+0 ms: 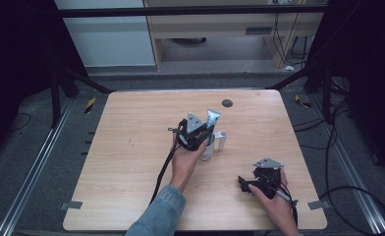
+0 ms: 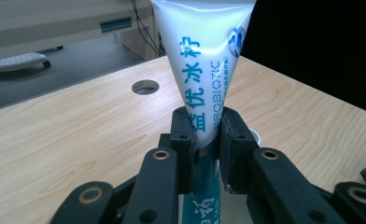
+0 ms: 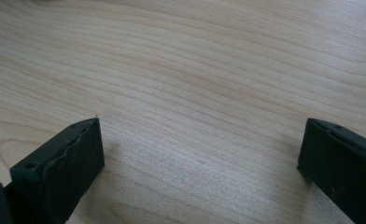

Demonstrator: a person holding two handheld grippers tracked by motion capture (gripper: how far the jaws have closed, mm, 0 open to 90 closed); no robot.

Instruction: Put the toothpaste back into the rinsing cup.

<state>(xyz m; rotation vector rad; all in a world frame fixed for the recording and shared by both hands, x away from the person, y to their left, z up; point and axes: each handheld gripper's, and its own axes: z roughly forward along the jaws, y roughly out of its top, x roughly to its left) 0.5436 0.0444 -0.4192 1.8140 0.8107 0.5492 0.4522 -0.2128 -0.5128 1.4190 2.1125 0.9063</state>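
Left gripper (image 2: 204,140), jaws clenched on the toothpaste tube (image 2: 202,70), holds it upright above the white cup (image 1: 207,150) near tabletop (image 1: 131,162) centre, apparently for insertion; right gripper (image 1: 247,186) rests released near the right edge.

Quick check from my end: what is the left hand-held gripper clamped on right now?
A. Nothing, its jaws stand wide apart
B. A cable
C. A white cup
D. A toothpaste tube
D: in the left gripper view the left hand-held gripper has its two black jaws pressed against the sides of a toothpaste tube, white and teal with printed lettering, which stands upright between them above the wooden table.
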